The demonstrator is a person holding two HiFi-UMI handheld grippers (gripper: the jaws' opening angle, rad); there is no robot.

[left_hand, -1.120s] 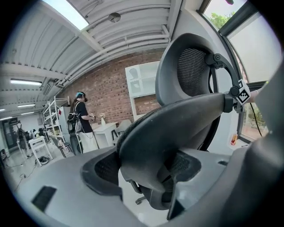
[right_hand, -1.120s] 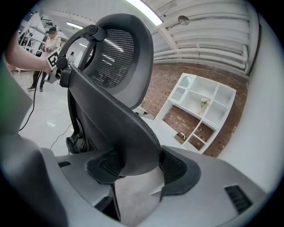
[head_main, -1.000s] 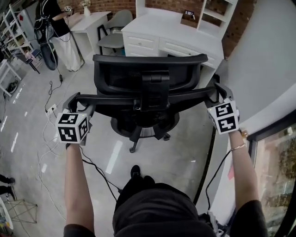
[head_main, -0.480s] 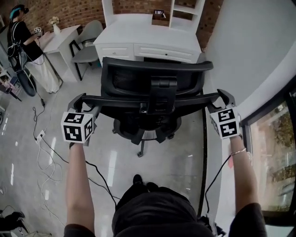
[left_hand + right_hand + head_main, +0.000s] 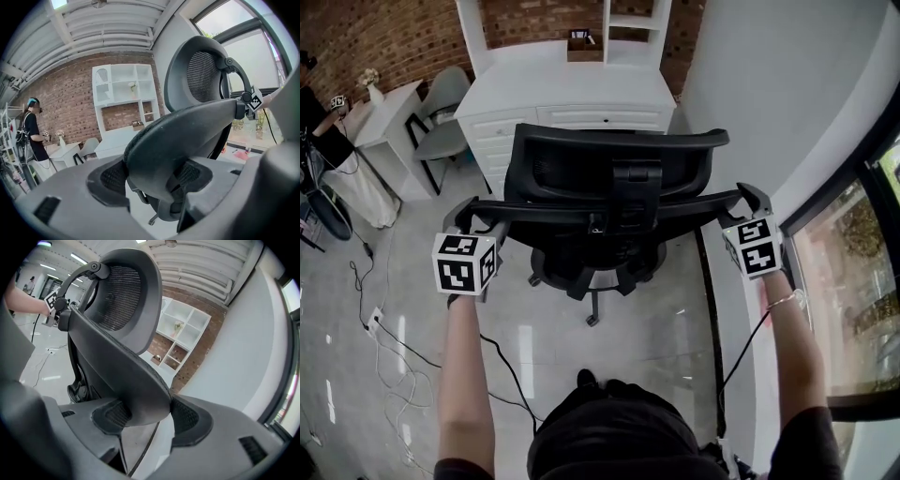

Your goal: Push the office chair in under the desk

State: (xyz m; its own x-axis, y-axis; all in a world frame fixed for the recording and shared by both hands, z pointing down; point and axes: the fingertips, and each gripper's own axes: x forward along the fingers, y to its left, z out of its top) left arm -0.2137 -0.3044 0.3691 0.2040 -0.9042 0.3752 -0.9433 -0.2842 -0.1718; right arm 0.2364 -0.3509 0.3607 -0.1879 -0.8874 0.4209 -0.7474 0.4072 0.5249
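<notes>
Two grippers are clamped on the office chair [image 5: 609, 169]: your left gripper [image 5: 473, 214] bites the left end of the backrest's top edge and your right gripper [image 5: 741, 202] the right end. Both sets of jaws are spread wide, pads pressing. The chair stands squarely before the white desk [image 5: 572, 89], its back toward you.

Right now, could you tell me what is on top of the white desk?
A small brown box sits at the back of the white desk, beneath its white shelving. The rest of the top looks bare. The office chair hides the desk's lower front.
</notes>
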